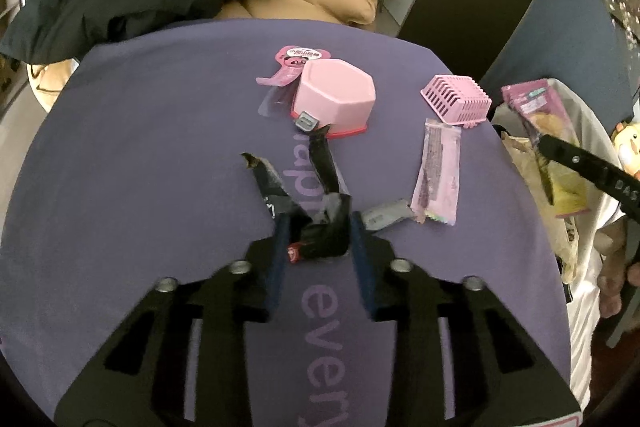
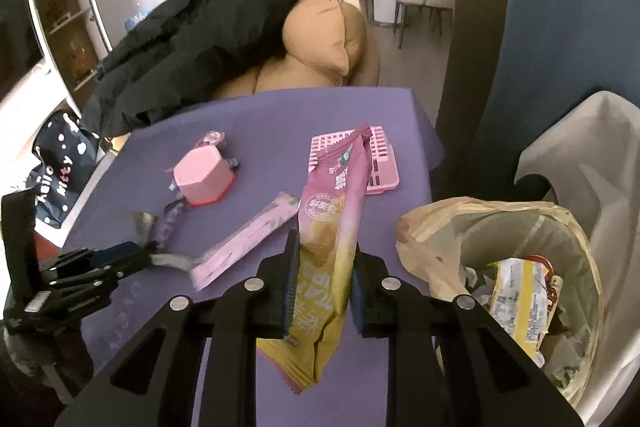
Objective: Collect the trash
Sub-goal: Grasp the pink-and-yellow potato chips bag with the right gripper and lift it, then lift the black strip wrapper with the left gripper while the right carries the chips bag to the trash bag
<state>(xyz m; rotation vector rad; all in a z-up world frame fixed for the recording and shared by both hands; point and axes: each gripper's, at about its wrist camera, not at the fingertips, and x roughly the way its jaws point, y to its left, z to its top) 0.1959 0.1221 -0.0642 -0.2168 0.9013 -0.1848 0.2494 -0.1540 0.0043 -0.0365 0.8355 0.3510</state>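
Note:
My left gripper point(image 1: 320, 219) is shut on a crumpled dark wrapper point(image 1: 324, 167) low over the purple tablecloth point(image 1: 160, 147); two dark strips of it stick out past the pads. My right gripper point(image 2: 325, 243) is shut on a pink and yellow chip bag point(image 2: 332, 195), which hangs above the table's right side near the lined trash bin point(image 2: 576, 227). In the left wrist view the chip bag point(image 1: 536, 107) and the right gripper point(image 1: 540, 147) show at the right edge. A long pink wrapper point(image 1: 438, 171) and a small grey wrapper point(image 1: 386, 213) lie flat on the cloth.
An upturned pink cup point(image 1: 336, 95) stands mid-table beside a pink cartoon package point(image 1: 296, 61). A pink slotted basket point(image 1: 456, 99) sits at the far right. The bin holds a yellow and white wrapper point(image 2: 520, 299). A tan sofa with a black coat point(image 2: 200, 39) stands behind.

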